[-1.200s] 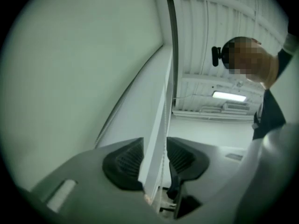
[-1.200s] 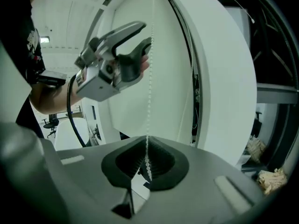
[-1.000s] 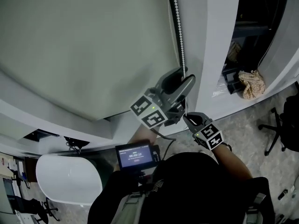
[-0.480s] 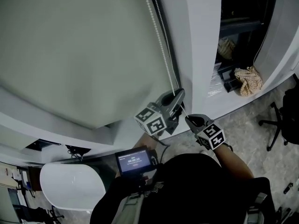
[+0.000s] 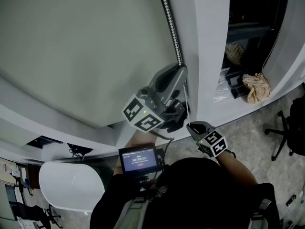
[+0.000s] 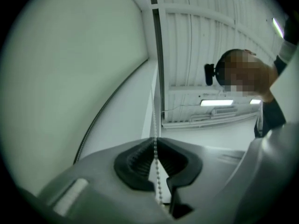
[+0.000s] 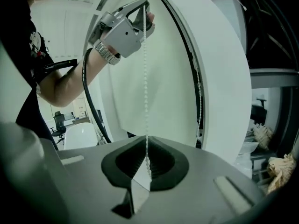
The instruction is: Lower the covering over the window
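Both my grippers nip the bead chain (image 7: 145, 78), right gripper (image 7: 146, 140) clamped, left gripper (image 6: 155, 141) easing open; only its view shows the ceiling light (image 6: 219, 102)

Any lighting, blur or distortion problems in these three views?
Head view: dim, right side nearly black, blind evenly lit. Left gripper view: fisheye with black corners, ceiling lamp glares, bead chain soft. Right gripper view: fisheye bends the window frame; chain crisp.

Pale grey-green roller blind (image 5: 71, 46) — lowered far, flat; white bead chain (image 5: 170, 23) taut along its right edge.
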`<action>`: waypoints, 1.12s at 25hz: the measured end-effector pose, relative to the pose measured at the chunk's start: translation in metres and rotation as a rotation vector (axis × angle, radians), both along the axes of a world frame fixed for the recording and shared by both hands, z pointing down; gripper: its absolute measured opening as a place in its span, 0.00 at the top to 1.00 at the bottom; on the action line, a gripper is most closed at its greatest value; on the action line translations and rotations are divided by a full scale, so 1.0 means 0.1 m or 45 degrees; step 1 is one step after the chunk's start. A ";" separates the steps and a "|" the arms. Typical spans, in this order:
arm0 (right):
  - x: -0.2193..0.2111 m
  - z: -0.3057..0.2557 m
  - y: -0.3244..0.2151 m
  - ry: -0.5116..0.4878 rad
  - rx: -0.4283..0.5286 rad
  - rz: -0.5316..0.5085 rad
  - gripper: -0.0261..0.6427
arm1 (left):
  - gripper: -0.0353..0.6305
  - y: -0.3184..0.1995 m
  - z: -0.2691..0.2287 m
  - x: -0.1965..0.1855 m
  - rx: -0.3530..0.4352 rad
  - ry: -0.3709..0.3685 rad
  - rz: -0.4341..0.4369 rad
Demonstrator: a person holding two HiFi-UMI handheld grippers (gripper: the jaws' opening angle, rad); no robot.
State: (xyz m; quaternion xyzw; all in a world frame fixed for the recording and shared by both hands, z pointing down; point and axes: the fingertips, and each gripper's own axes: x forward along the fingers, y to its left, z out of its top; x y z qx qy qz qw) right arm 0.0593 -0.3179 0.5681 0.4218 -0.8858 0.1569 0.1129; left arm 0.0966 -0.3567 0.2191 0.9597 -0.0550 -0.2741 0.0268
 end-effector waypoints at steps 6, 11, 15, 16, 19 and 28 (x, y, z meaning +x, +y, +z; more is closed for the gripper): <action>0.04 0.18 0.13 0.054 -0.083 -0.020 0.94 | 0.93 -0.28 0.23 -0.06 -0.158 -0.002 -0.065; 0.36 0.52 0.24 0.021 -0.232 0.127 0.88 | 0.93 -0.38 1.67 0.13 -0.323 -0.371 -0.159; 0.75 0.13 0.14 -0.157 -0.036 0.326 0.86 | 0.93 -0.08 3.26 0.13 -0.549 -0.757 -0.186; 0.82 -0.06 0.11 -0.217 0.033 0.362 0.85 | 0.93 0.02 3.50 0.09 -0.605 -0.798 -0.173; 0.97 -0.59 0.01 -0.356 0.185 0.414 0.86 | 0.93 0.23 3.71 0.02 -0.697 -0.781 -0.131; 0.69 -1.03 -0.09 -0.487 0.226 0.309 0.89 | 0.92 0.29 3.64 -0.05 -0.721 -0.742 -0.143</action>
